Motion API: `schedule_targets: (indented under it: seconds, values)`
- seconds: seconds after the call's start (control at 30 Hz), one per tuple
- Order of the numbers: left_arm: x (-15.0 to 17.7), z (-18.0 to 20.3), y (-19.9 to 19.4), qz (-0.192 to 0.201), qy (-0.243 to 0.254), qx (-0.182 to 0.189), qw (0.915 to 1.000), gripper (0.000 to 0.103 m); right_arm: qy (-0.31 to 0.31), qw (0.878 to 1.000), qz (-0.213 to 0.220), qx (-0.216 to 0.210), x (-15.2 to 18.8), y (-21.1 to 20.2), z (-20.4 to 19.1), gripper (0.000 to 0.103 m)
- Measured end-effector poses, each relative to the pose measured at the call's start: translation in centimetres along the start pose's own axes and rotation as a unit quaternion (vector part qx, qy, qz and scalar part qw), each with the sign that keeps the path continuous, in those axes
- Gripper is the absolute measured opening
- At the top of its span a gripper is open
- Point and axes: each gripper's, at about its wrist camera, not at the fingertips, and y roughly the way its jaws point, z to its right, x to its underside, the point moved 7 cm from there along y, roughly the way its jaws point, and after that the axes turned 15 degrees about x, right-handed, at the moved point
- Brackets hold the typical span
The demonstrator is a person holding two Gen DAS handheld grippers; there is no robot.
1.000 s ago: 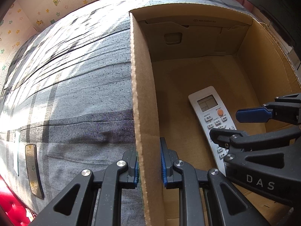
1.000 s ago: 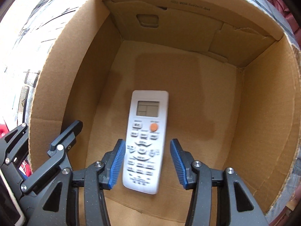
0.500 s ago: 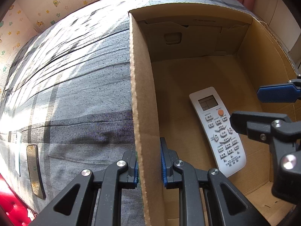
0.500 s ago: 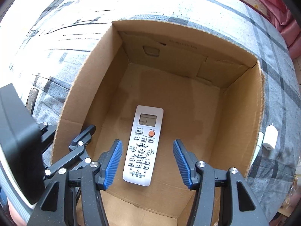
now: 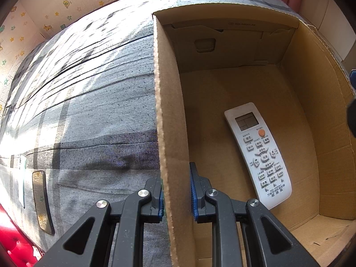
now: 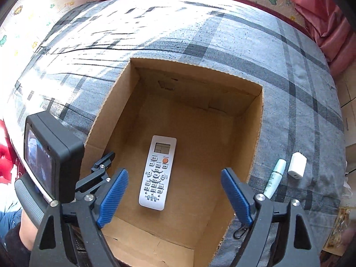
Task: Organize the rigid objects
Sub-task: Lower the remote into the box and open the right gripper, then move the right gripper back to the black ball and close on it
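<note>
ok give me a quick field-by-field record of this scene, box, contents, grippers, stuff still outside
box: open cardboard box on a grey plaid bedsheet
inside: white air-conditioner remote, face up on the floor of the box
left gripper: shut on the box's left wall
right gripper: above the box, jaws opening, nothing between them
outside, right of box: white charger plug, pale green tube

The left gripper (image 5: 176,194) pinches the side wall of the cardboard box (image 5: 164,111). A white remote (image 5: 259,153) lies flat inside the box.
</note>
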Motion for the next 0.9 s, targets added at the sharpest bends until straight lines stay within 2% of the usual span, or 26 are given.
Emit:
schedule_targets:
  seconds: [0.1, 0.23, 0.5, 0.9]
  values:
    - [0.0, 0.0, 0.0, 0.0, 0.001, 0.0, 1.0, 0.021, 0.006, 1.0, 0.022, 0.01, -0.1, -0.8, 1.3, 0.099]
    - [0.0, 0.1, 0.0, -0.001, 0.001, -0.002, 1.0, 0.021, 0.015, 0.999, 0.03, 0.015, 0.2, -1.7, 3.3, 0.102]
    - [-0.1, 0.1, 0.0, 0.0, 0.0, -0.001, 1.0, 0.021, 0.041, 0.998, 0.039, 0.042, 1.7, -2.6, 8.3, 0.103]
    - [-0.1, 0.2, -0.1, 0.001, -0.001, -0.002, 1.0, 0.021, 0.096, 0.993, 0.018, 0.067, 6.5, -1.5, 15.7, 0.103]
